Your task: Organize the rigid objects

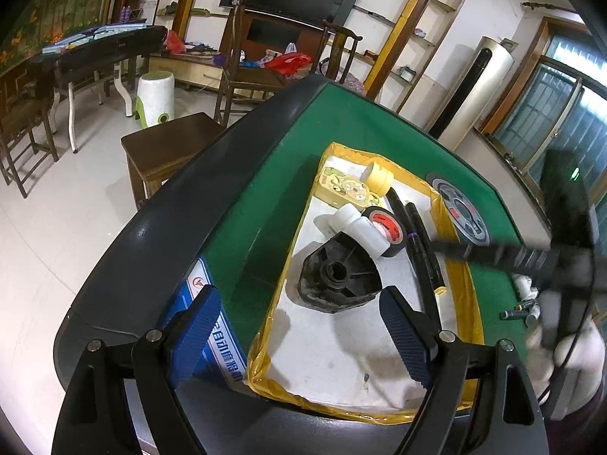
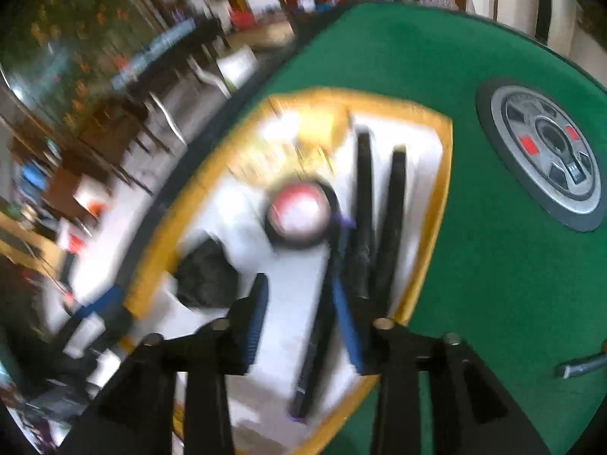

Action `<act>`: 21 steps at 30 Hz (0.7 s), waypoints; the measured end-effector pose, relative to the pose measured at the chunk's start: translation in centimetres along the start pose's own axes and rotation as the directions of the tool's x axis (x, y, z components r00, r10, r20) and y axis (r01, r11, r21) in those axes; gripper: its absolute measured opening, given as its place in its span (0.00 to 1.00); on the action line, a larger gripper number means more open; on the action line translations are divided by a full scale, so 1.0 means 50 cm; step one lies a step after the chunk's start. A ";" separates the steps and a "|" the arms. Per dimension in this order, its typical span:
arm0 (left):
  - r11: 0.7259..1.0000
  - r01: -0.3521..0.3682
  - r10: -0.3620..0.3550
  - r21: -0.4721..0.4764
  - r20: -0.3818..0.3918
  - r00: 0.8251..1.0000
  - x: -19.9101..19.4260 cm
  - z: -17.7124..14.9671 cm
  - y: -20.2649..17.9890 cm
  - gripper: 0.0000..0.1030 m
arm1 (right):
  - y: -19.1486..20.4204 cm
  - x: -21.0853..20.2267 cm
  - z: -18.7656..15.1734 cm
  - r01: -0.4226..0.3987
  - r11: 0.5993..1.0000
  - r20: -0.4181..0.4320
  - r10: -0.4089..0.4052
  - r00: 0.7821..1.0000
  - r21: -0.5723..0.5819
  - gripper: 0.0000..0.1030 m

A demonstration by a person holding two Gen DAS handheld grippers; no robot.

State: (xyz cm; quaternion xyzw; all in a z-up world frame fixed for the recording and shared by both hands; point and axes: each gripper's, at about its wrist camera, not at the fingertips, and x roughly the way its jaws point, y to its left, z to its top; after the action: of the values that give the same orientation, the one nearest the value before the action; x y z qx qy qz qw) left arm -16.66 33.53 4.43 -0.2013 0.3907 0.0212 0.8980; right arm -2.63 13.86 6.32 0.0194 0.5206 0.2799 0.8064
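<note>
A white tray with a yellow rim (image 1: 461, 276) sits on the green table. In it lie a black plastic hub (image 1: 339, 275), a white bottle (image 1: 362, 227), a black tape roll with a red core (image 1: 385, 227), a yellow tape roll (image 1: 377, 176), a yellow case (image 1: 343, 187) and black markers (image 1: 423, 242). My left gripper (image 1: 303, 335) is open and empty over the tray's near end. My right gripper (image 2: 301, 322) is open over the tray (image 2: 436, 174), above a black marker (image 2: 315, 345) lying between its fingers; this view is blurred. The right gripper also shows in the left wrist view (image 1: 493, 252).
A round grey and black disc (image 1: 461, 208) lies on the green felt right of the tray, also in the right wrist view (image 2: 546, 151). A blue and white box (image 1: 214, 333) lies left of the tray. Small batteries (image 1: 518, 311) lie at right. Chairs and a stool stand beyond the table.
</note>
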 end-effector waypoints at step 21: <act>0.998 0.014 -0.013 -0.064 0.025 1.000 -0.021 0.001 0.056 0.87 | 0.017 0.183 0.141 -0.094 0.983 -0.106 0.111 0.988 0.158 0.62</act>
State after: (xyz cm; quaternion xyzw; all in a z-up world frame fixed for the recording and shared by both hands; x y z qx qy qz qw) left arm -17.88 36.23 4.26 -0.2324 0.3773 0.0302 0.8959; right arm 5.74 20.74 2.23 0.0915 0.5843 0.2811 0.7558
